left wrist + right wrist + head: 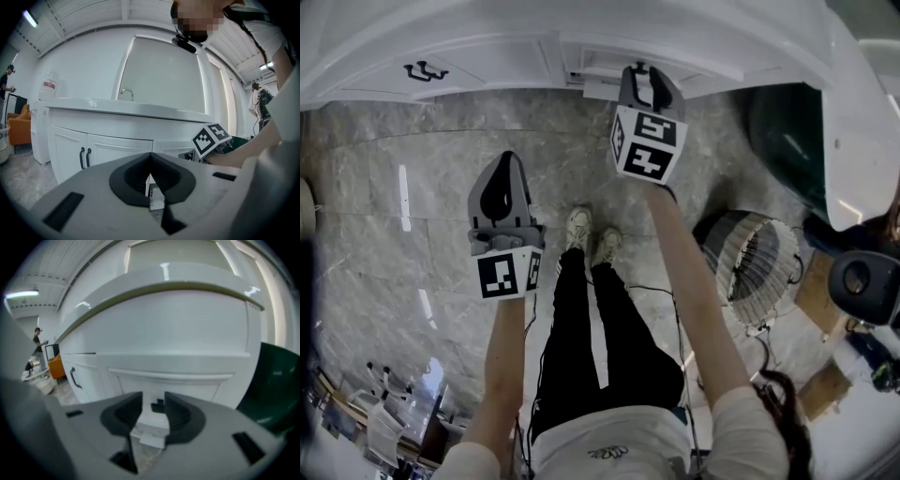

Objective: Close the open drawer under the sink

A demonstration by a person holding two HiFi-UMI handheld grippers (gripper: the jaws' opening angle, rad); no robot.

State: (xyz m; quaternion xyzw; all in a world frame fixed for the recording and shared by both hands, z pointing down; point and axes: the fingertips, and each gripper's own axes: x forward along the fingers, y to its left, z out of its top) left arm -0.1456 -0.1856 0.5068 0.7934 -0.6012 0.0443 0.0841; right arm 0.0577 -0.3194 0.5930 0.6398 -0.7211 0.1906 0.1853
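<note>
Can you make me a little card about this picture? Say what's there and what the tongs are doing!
place: white sink cabinet, grey stone floor
drawer: sticks out a little, not yet shut
right tongs: open, right at the drawer's dark handle
left tongs: shut, empty, held back from the cabinet
nearby: wire fan on the floor, to the person's right
</note>
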